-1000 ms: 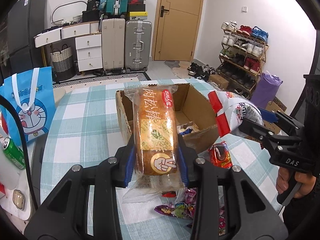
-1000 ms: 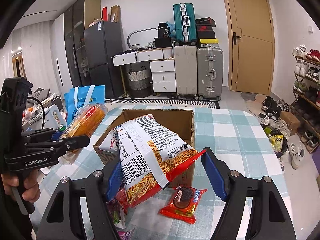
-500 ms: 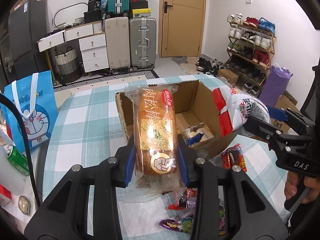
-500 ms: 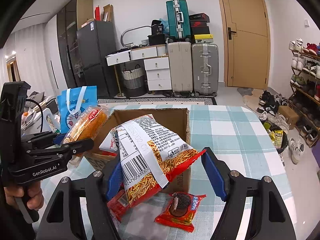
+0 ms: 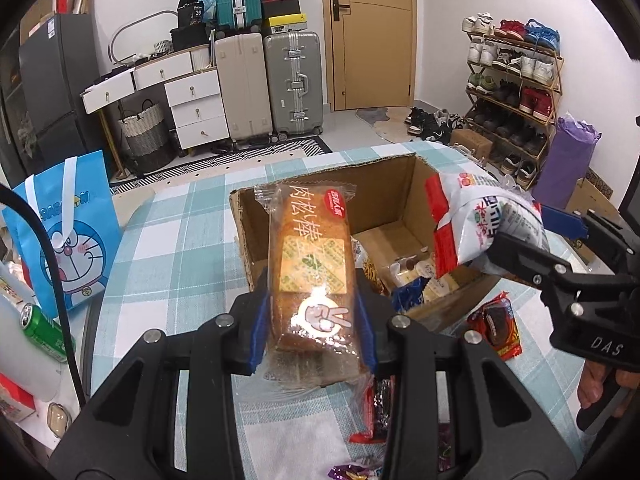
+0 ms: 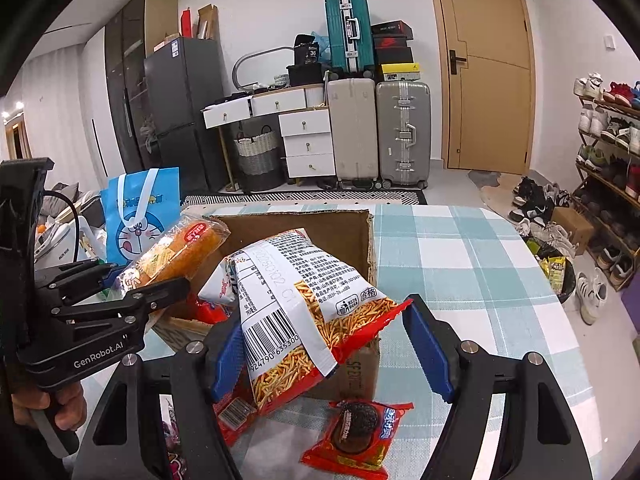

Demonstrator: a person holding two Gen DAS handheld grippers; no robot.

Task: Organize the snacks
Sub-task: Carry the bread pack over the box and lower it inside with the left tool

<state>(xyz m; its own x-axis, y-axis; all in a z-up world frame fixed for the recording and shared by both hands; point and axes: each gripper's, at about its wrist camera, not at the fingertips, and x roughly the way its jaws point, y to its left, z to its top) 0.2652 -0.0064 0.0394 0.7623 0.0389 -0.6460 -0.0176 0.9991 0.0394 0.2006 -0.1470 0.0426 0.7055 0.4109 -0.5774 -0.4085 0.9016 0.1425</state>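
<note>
My left gripper [image 5: 313,320] is shut on a wrapped orange bread stick [image 5: 310,252], held above the near left corner of the open cardboard box [image 5: 400,200]. My right gripper [image 6: 328,348] is shut on a red-and-white bag of noodle snacks [image 6: 304,288], which hangs over the box's near wall [image 6: 360,364]. The left wrist view shows this bag [image 5: 472,220] at the box's right side in the right gripper [image 5: 532,236]. The right wrist view shows the bread stick [image 6: 180,252] in the left gripper [image 6: 152,276]. A few snacks [image 5: 416,280] lie inside the box.
A red cookie packet [image 6: 360,432] lies on the checked tablecloth [image 6: 460,264] in front of the box. Loose candies [image 5: 352,472] sit near the table's front. A blue cartoon bag [image 5: 72,236] and a green can [image 5: 42,332] stand at the left edge.
Both grippers have moved forward and slightly down toward the box, which now looks nearer. The bread stick and the snack bag stay gripped.
</note>
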